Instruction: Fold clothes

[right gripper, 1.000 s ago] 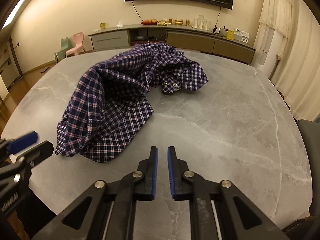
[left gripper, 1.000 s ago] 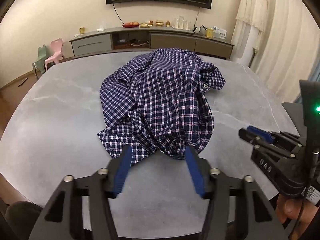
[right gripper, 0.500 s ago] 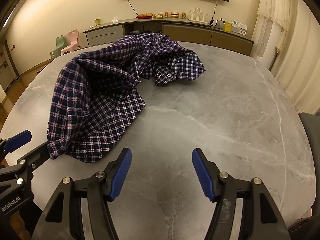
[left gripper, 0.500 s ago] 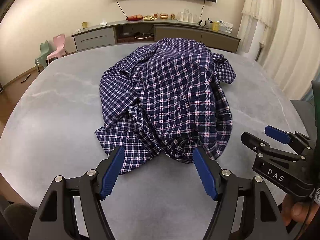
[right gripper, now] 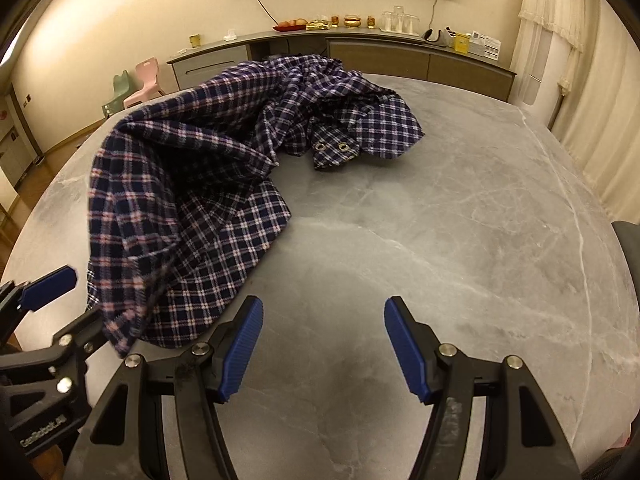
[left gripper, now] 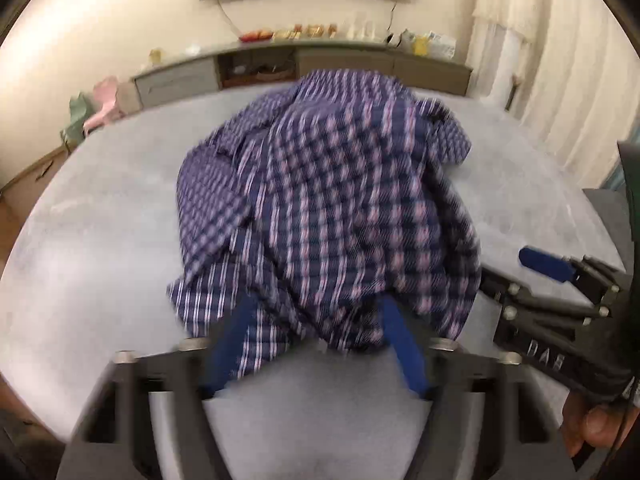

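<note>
A crumpled navy plaid shirt (left gripper: 332, 208) lies in a heap on the grey marble table (left gripper: 100, 248); it also shows in the right wrist view (right gripper: 208, 200). My left gripper (left gripper: 316, 340) is open, its blue fingers at either side of the shirt's near hem, which drapes between them. The left view is blurred. My right gripper (right gripper: 322, 344) is open and empty over bare table, just right of the shirt's near corner. The right gripper also shows at the right of the left view (left gripper: 552, 292).
A long grey sideboard (right gripper: 344, 60) with small items stands against the far wall. Two small chairs (right gripper: 132, 88) stand at the back left. Curtains (right gripper: 576, 60) hang at the right. A dark chair edge (right gripper: 628, 248) is beside the table at right.
My left gripper has moved forward onto the shirt's near hem, staying open. My right gripper opened from shut and moved closer to the shirt's near corner.
</note>
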{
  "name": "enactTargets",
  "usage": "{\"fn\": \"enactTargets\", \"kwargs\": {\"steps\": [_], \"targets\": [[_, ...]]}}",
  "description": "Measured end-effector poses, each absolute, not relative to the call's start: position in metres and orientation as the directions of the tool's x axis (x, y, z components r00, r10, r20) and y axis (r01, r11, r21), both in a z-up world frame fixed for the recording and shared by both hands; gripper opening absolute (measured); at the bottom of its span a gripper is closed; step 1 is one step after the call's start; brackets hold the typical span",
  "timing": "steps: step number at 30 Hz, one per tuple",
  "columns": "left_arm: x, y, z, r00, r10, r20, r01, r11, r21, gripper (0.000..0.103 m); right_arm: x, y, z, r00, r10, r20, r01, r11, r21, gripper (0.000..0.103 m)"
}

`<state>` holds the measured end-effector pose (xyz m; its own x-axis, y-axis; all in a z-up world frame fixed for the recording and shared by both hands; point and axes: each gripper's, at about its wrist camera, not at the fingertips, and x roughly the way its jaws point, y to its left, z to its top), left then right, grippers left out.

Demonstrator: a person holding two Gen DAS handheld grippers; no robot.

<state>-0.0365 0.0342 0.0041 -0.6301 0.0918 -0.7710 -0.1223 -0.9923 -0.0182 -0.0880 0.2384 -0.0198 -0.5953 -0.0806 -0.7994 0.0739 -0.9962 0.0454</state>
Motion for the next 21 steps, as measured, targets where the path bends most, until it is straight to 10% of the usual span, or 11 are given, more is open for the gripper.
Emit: {"fn": "enactTargets", "kwargs": {"steps": [1,10,14,19,21], "targets": [[-0.045,0.035,0.013,-0.638,0.11,-0.762,-0.146,-0.989,-0.021,0.005,-0.088,0.238,-0.019,-0.6,-0.087,-0.795,0.077,-0.996,0.05,0.065],[-0.046,-0.069,0.21,-0.919,0.13,-0.372,-0.043,-0.972,-0.232,0.001,-0.101,0.276,0.006,-0.668,-0.129,-0.733,0.001,-0.985,0.172,0.066],[-0.077,-0.094,0.146,-0.808,0.109,-0.579,0.019,-0.978,-0.209,0.047,-0.128,0.26,0.005,-0.623,-0.272,-0.734,0.085,-0.956,0.282,0.072],[-0.08,-0.104,0.027,-0.635,0.13,-0.762,0.093,-0.966,-0.242,0.047,-0.144,0.196,-0.021,-0.498,-0.405,-0.766,0.269,-0.913,0.307,0.071],[-0.076,-0.109,-0.005,-0.596,0.114,-0.795,0.115,-0.968,-0.225,0.047,-0.148,0.182,-0.032,-0.465,-0.378,-0.801,0.313,-0.916,0.251,0.003]]}}
